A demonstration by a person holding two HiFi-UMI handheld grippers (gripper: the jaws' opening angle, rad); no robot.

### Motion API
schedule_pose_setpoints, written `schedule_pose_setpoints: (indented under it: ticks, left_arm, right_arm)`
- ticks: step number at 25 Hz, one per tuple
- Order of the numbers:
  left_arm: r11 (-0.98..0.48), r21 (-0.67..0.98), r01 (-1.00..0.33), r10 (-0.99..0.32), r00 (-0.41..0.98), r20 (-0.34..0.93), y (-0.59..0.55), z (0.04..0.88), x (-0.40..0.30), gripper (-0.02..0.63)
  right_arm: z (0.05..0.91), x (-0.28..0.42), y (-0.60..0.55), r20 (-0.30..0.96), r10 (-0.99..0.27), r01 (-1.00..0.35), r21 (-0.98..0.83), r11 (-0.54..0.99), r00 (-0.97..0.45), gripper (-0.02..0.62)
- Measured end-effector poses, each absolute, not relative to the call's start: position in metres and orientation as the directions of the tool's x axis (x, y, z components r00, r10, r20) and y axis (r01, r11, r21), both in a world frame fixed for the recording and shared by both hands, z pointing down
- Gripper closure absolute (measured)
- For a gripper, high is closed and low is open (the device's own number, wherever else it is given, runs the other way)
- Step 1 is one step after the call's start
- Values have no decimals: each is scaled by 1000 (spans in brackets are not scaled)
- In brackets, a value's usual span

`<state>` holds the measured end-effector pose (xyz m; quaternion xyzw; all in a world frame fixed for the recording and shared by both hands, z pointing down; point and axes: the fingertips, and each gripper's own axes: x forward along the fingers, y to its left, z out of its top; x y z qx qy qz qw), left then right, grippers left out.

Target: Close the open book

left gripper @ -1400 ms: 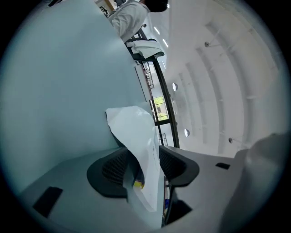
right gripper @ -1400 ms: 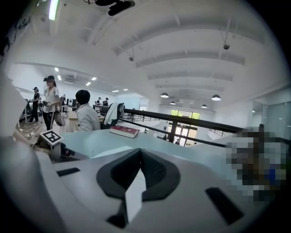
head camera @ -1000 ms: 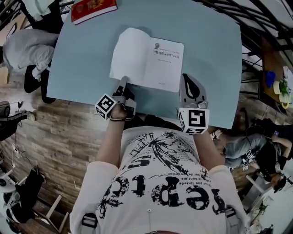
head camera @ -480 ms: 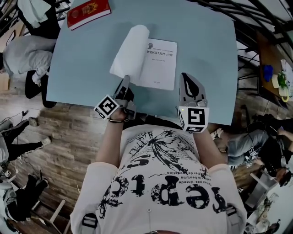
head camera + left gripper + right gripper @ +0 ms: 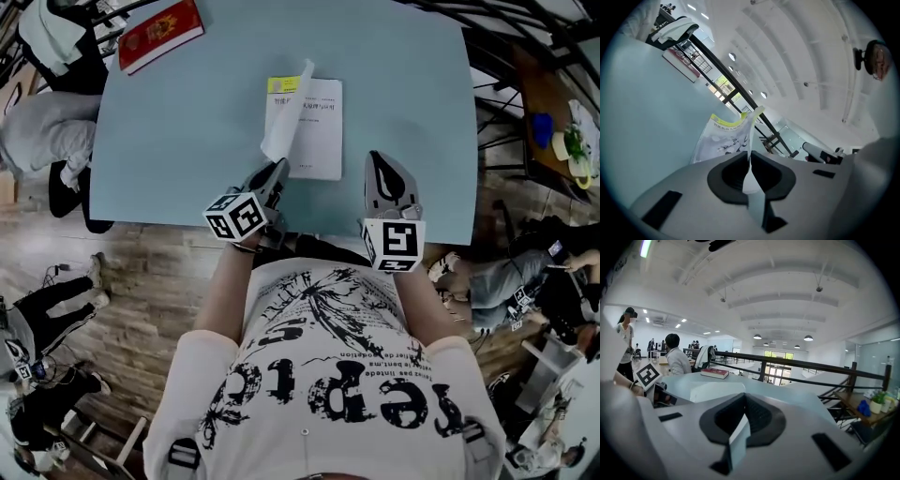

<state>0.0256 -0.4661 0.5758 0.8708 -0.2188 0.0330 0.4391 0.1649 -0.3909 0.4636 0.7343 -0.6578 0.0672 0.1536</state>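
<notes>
The left claw (image 5: 277,171), rolled sideways at the book's (image 5: 321,131) near edge, was closing on its lifted cover (image 5: 286,117). The right claw (image 5: 379,161) lay shut and empty right of the book. A second earlier the cover had lain flat on the bench (image 5: 178,122).

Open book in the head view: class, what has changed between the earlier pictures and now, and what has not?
The left gripper, jaws closing on it, has swung the left cover of the open book from flat up onto its edge, toward the right page. The right gripper and the red book kept their places.
</notes>
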Motion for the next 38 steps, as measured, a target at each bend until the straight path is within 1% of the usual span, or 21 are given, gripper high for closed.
schedule_pose_setpoints:
  ticks: [5,10,13,14,16,18,22,24,27,29,34,38]
  left_arm:
    - [-607,645,-465,-281,884,373,-450,595,49,569]
    - [-686,522,-507,-225,830,509,-436,620,62,568]
    - [-721,468,-511,-194,798,571,-429,630,68,541]
    - [-732,459,-504,-177,791,586,-426,633,71,509]
    - [-749,444,-492,-153,780,606,-421,637,76,460]
    - [-763,429,-483,-148,778,611,-417,639,78,442]
    - [-788,431,-440,-110,789,605,-409,637,83,367]
    - [-797,427,-427,-100,790,605,-408,633,83,362]
    - [-802,402,-442,-138,792,595,-413,617,72,362]
    - [-804,378,-459,-184,797,575,-419,601,62,374]
    - [-806,317,-500,-320,819,477,-450,542,43,519]
    - [-812,278,-513,-399,836,377,-472,489,29,575]
  right_arm:
    - [473,179,-381,318,-938,-990,87,-114,136,584]
    - [480,197,-372,330,-931,-988,45,-151,157,584]
    - [483,204,-368,337,-926,-985,35,-167,169,584]
    - [484,205,-368,339,-925,-984,31,-173,173,584]
    - [485,208,-366,343,-922,-983,27,-181,179,584]
    - [486,209,-366,344,-921,-982,24,-186,182,584]
    - [486,211,-366,336,-923,-981,9,-194,186,584]
    - [484,208,-368,328,-927,-981,-3,-193,182,584]
    - [480,198,-373,324,-933,-986,-13,-167,154,584]
    - [475,188,-378,319,-939,-990,-17,-140,127,584]
    - [446,169,-397,242,-968,-996,-26,-80,72,584]
    - [424,154,-410,195,-979,-997,-18,-68,64,584]
